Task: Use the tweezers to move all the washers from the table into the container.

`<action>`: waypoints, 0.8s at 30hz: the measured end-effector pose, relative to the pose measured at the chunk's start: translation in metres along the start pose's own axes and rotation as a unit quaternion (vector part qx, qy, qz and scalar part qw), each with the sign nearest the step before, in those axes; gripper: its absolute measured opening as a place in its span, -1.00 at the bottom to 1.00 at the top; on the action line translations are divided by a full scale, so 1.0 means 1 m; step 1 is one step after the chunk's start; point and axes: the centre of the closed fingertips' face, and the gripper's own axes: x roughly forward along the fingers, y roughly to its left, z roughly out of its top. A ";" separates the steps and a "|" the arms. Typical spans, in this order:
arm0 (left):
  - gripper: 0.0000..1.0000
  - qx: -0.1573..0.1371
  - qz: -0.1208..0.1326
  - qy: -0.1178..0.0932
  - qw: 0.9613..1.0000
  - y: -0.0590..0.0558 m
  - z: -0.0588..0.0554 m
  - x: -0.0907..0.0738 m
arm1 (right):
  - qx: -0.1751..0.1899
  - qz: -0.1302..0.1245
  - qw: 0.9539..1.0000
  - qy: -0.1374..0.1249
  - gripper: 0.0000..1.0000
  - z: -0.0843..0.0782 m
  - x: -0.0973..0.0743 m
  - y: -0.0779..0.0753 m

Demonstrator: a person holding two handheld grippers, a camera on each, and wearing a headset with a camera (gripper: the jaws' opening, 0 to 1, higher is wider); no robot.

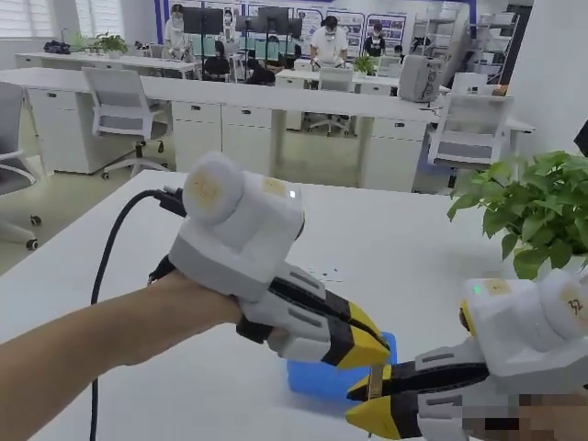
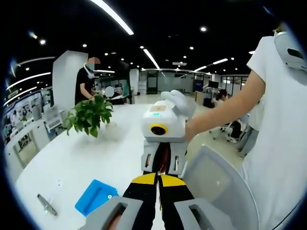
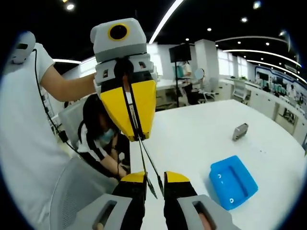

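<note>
Well, my left claw [image 1: 372, 347] clamps the tweezers [image 3: 141, 148], raised near the blue container [image 3: 233, 184]; my right claw [image 3: 156, 179] sits narrow about their tips, grip I cannot tell; I'd centre both legs between its jaws, then squeeze gently; washers too small to spot.

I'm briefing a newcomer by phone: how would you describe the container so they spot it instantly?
Start at the big white table with the leafy potted plant on it. Lying flat on its top is the container, a shallow rectangle with rounded corners. It is the one bright blue thing there; the plant is green, the small metal block grey.
</note>
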 end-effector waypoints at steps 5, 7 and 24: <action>-1.00 -0.004 0.007 0.009 1.000 0.007 -0.008 0.000 | -0.007 -0.001 1.000 0.006 -0.86 -0.006 0.002 -0.005; -1.00 -0.001 0.011 0.022 1.000 0.010 -0.015 0.001 | -0.008 -0.005 1.000 0.020 -0.88 -0.012 0.003 -0.010; -1.00 -0.009 0.030 0.109 0.994 0.028 -0.067 0.005 | -0.105 -0.021 0.985 0.138 -0.95 -0.049 0.015 -0.034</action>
